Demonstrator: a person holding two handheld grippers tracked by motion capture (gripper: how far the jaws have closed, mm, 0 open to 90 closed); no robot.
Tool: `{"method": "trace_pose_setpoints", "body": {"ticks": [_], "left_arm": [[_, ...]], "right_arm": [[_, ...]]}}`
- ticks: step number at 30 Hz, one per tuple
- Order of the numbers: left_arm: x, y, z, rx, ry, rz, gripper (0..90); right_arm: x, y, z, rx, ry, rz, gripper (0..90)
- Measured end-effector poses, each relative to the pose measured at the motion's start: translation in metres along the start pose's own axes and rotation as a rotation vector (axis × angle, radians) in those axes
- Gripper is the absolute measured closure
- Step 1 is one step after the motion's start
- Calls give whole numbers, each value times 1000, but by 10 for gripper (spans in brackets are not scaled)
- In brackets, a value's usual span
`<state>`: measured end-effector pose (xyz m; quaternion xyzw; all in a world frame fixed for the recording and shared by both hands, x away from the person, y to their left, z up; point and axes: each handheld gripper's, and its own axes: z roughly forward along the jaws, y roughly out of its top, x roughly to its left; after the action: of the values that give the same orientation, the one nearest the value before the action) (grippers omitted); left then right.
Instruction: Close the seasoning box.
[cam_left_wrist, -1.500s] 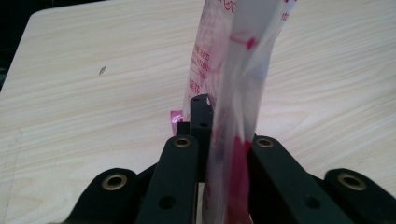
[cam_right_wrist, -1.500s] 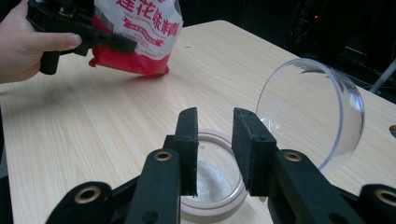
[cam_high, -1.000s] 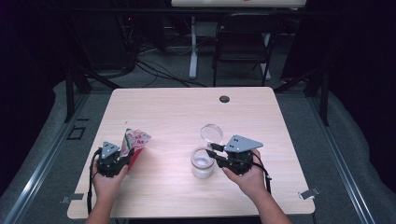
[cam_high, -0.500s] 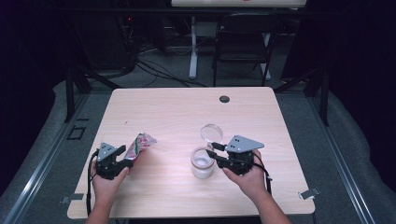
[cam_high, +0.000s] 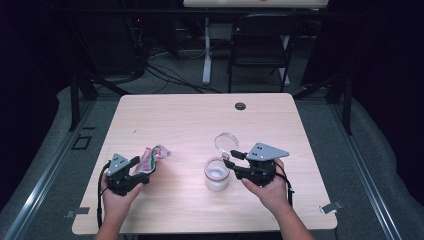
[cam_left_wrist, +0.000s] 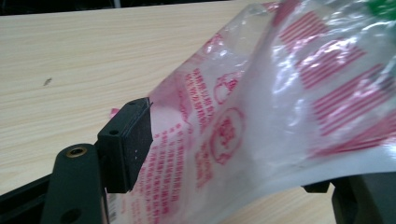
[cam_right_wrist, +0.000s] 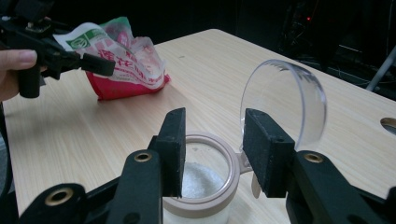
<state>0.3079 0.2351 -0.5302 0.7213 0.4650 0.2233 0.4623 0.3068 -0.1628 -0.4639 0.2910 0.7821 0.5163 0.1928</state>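
My left gripper (cam_high: 142, 169), jaws just opening, has the bag (cam_left_wrist: 261, 116) loose between them; right gripper (cam_right_wrist: 212, 154) straddles the jar (cam_right_wrist: 201, 186), open.

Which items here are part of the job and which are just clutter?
In the job:
- plastic bag, between the open jaws of the left gripper, which have just been opening
- jar with white powder, hinged lid up
- right gripper, jaws open at the jar rim, just been opening

Lying about:
- dark grommet in the table
- chair behind
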Motion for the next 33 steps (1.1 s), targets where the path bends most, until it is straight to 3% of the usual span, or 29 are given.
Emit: {"method": "trace_pose_setpoints", "body": {"ticks": [17,23,27,33], "left_arm": [[-34,-4,11,72,-53,111,273],[-43,-7,15,95,-68,132,260],[-48,-8,19,121,-55,175,244],[-52,-8,19,127,-55,190,204]], "right_arm": [[-9,-1,-5,10,-13,24,598],[-10,-1,-6,2,-23,34,599],[-11,-2,-5,3,-17,37,600],[-11,-3,-5,6,-24,39,586]]}}
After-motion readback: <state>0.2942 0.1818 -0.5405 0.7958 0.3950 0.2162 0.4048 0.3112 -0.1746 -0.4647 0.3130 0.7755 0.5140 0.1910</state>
